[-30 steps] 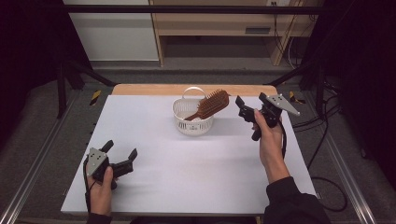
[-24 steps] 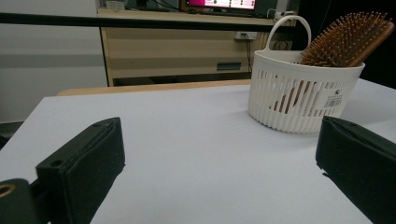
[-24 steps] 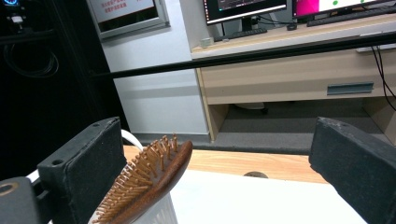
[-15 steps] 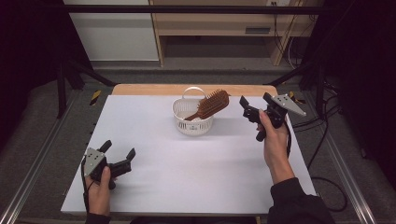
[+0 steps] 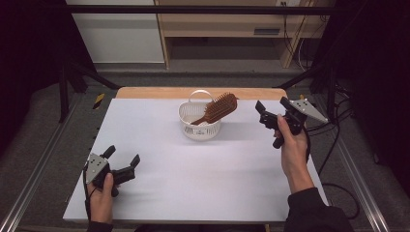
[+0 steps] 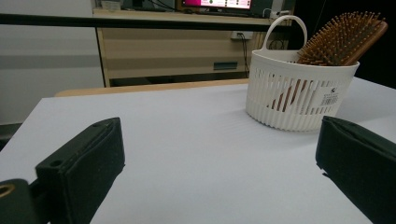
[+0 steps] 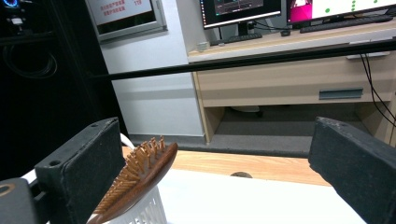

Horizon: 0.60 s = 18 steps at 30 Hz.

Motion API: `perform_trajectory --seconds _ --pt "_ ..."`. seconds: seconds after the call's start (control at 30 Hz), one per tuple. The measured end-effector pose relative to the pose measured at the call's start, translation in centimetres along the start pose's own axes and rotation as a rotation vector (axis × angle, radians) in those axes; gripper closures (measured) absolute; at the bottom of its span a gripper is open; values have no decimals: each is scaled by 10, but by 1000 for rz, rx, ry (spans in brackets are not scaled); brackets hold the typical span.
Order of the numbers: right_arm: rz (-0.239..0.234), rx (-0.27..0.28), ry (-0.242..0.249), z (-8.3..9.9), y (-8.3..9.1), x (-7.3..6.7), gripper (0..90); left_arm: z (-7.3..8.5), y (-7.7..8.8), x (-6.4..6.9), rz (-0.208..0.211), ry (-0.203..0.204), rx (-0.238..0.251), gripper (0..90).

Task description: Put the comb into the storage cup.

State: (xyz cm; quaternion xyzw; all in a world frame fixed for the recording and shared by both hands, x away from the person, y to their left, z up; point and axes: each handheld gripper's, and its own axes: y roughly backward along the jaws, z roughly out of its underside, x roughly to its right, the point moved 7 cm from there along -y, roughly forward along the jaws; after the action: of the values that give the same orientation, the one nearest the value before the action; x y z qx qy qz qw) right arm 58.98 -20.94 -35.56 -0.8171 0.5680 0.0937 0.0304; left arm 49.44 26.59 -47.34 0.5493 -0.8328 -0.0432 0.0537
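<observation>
A white slatted basket with a handle stands at the far middle of the white table. A wooden hairbrush leans in it, bristle head sticking out up and to the right. My left gripper is held open low over the near left of the table, nothing between its fingers. In the left gripper view the basket and the brush sit ahead to the right. My right gripper is held open above the table, right of the basket, empty. In the right gripper view the brush head shows beside its left jaw.
A wooden strip runs along the table's far edge. Behind it stand a wooden shelf unit and a black crossbar. Metal rails flank the table, and cables trail at the right. Monitors sit on the shelf.
My right gripper has drifted a little to the right, away from the basket. The left gripper has shifted slightly left. Both stay open; basket and brush have not moved.
</observation>
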Motion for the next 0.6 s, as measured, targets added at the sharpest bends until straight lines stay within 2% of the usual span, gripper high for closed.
perform_trajectory --seconds 0.3,0.6 --pt "-12 0 25 2 12 5 22 0 2 -1 12 -2 2 11" --pt "-8 17 32 5 20 10 23 0 4 -3 6 2 1 11"
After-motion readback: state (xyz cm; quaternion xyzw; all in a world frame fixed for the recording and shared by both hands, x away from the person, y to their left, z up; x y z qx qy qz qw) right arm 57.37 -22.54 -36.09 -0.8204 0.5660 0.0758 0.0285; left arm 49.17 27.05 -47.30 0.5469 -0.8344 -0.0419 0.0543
